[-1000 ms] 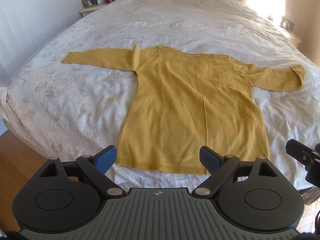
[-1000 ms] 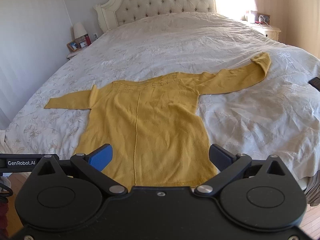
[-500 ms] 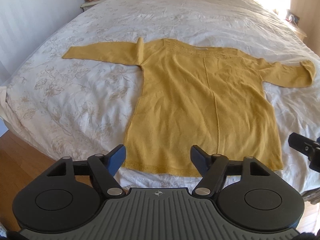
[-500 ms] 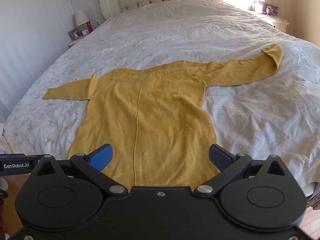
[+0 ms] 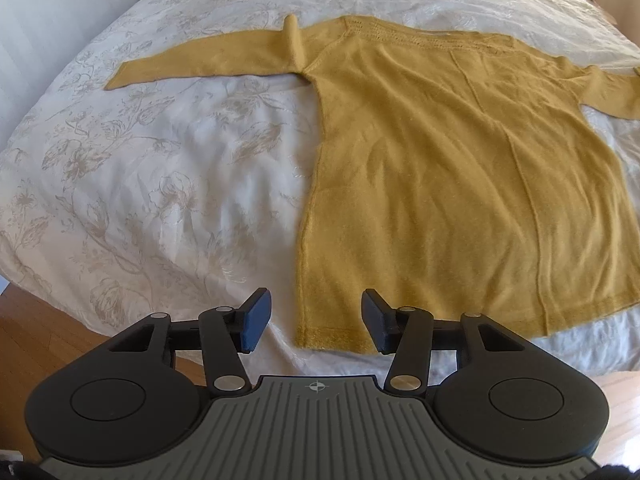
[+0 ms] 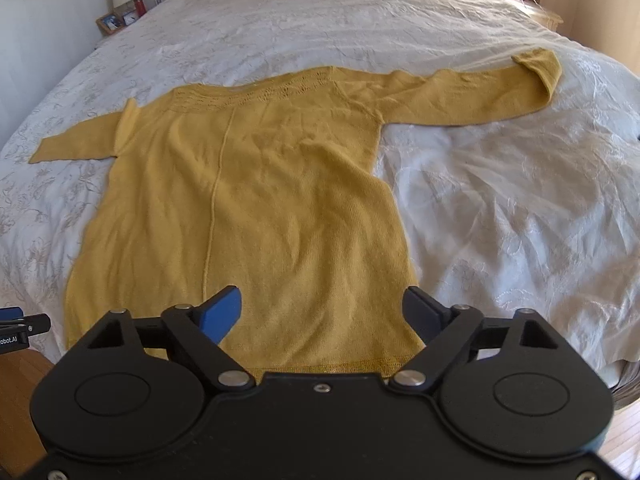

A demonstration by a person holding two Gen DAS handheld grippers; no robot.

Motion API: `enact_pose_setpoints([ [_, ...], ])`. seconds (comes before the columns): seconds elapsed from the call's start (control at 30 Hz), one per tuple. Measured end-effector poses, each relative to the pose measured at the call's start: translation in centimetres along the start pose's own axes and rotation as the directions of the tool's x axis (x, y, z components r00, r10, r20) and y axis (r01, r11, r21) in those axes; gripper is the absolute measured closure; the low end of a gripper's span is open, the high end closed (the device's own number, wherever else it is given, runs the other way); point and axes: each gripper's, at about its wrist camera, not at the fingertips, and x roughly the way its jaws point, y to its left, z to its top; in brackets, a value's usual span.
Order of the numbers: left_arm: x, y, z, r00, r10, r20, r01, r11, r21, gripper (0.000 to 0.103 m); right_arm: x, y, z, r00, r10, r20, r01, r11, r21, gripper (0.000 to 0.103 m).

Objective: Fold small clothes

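Mustard sweater [image 5: 460, 184] flat on white bedspread [image 5: 140, 184]; left gripper [image 5: 316, 326] fingers apart, straddling hem's left corner, lower centre; right gripper [image 6: 322, 314] fingers apart above hem's right part.

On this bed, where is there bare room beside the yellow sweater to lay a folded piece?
The white bedspread is bare right of the yellow sweater, below its outstretched sleeve. Another bare patch lies left of the body, under the other sleeve. Toward the headboard is bare too. The near edge by the hem is narrow.
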Motion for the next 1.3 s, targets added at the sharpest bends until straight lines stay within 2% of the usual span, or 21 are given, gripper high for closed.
enact_pose_setpoints([
  [0.13,3.1,0.9,0.3,0.999,0.009,-0.031,-0.008,1.000,0.027,0.054,1.3,-0.3,-0.1,0.999,-0.024,-0.030,0.024,1.000,0.020,0.025],
  [0.27,5.6,1.2,0.5,0.997,-0.044,-0.057,0.047,0.998,0.046,0.054,2.6,-0.9,-0.5,0.996,-0.067,-0.064,0.068,0.997,0.022,0.029],
  [0.5,8.5,1.2,0.8,0.985,-0.138,-0.104,0.141,0.990,0.018,0.054,4.2,-3.2,-1.2,0.984,-0.133,-0.123,0.143,0.987,0.079,0.029],
  [0.7,9.1,1.0,0.9,0.983,-0.150,-0.107,0.153,0.988,0.024,0.054,5.7,-4.2,-1.5,0.980,-0.124,-0.156,0.137,0.987,0.079,0.029],
  [0.77,9.1,1.0,0.9,0.980,-0.164,-0.108,0.170,0.985,0.040,0.061,6.3,-4.6,-1.5,0.979,-0.114,-0.168,0.128,0.989,0.079,0.029],
  [0.9,8.8,1.3,1.6,0.970,-0.212,-0.117,0.217,0.976,0.030,0.091,7.8,-5.3,-1.8,0.974,-0.101,-0.201,0.112,0.993,0.043,0.029],
  [0.93,8.7,1.4,1.7,0.970,-0.213,-0.119,0.218,0.976,0.027,0.095,8.1,-5.4,-1.9,0.974,-0.093,-0.206,0.103,0.994,0.040,0.029],
  [1.07,7.8,1.7,2.0,0.968,-0.215,-0.133,0.216,0.976,-0.001,0.097,8.8,-6.5,-2.2,0.976,-0.037,-0.216,0.052,0.996,0.067,0.029],
  [1.17,7.1,1.7,2.2,0.968,-0.205,-0.145,0.205,0.979,-0.014,0.097,9.1,-7.1,-2.3,0.976,0.015,-0.215,0.006,0.995,0.099,0.041],
  [1.3,5.6,1.9,3.0,0.973,-0.191,-0.134,0.193,0.981,0.008,0.098,8.8,-7.2,-2.0,0.966,0.092,-0.241,-0.069,0.992,0.102,0.089],
])
